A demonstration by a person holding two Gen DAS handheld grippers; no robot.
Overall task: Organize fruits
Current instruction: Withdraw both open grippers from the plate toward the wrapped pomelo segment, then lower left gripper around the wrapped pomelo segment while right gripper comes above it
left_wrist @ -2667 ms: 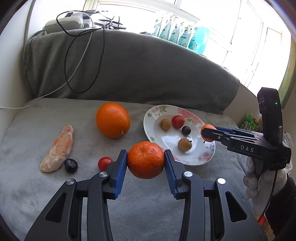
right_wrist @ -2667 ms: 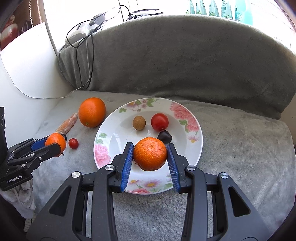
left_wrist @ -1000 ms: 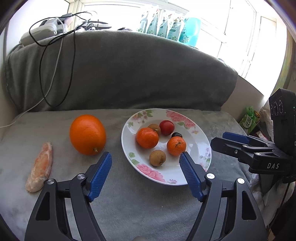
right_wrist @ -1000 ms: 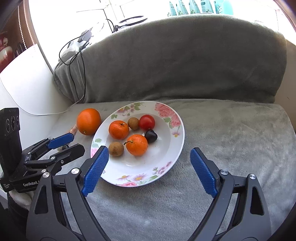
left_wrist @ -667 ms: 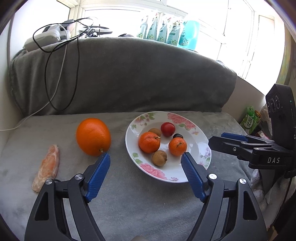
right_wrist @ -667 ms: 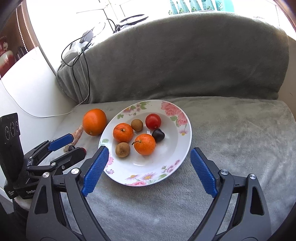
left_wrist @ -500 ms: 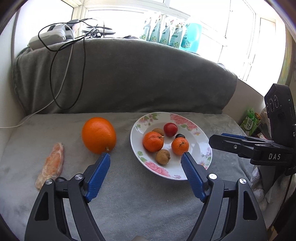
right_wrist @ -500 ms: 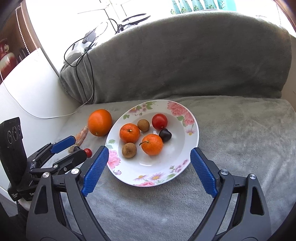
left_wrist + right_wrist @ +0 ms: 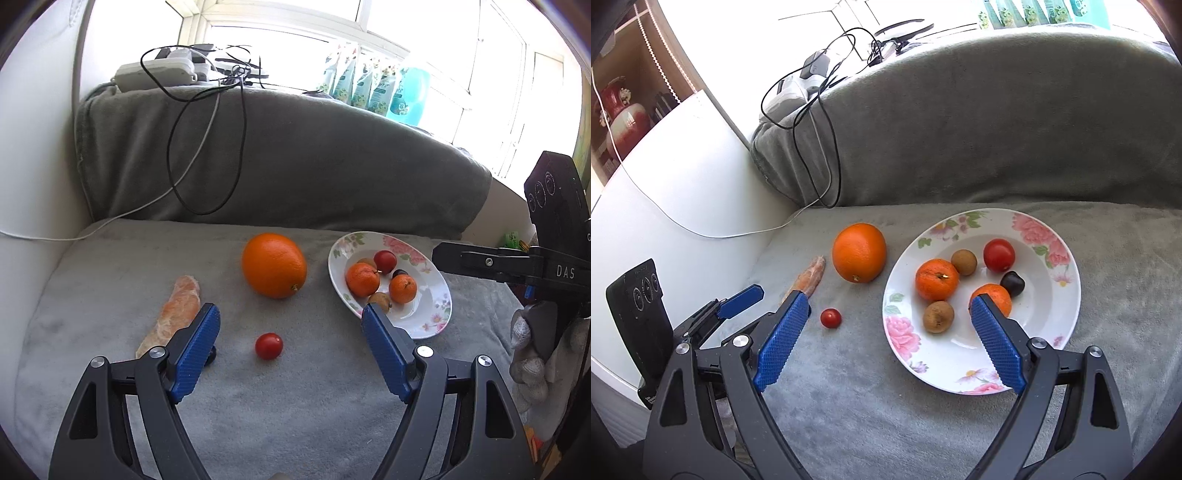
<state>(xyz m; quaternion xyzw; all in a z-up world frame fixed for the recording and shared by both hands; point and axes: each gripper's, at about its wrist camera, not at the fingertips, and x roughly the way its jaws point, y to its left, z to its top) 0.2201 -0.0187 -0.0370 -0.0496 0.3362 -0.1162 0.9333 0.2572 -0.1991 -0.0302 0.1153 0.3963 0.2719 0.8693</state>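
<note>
On the grey blanket (image 9: pixel 886 424) covering the sofa seat, items lay as follows, largest first. Floral plate (image 9: pixel 1060 254), right of centre, held two mandarins (image 9: pixel 936 279), one red tomato (image 9: pixel 998 254), two small brown fruits (image 9: pixel 964 262) and one dark plum (image 9: pixel 1014 283). Large orange (image 9: pixel 859 252), on the blanket just left of the plate, apart from it. Peeled citrus segment (image 9: pixel 179 314), further left. Cherry tomato (image 9: pixel 269 346), alone in front of the orange. Left hand-held gripper (image 9: pixel 290 350), jaws spread wide, empty, above the cherry tomato. Right hand-held gripper (image 9: pixel 886 339), jaws likewise spread, empty, over the plate's left rim.
</note>
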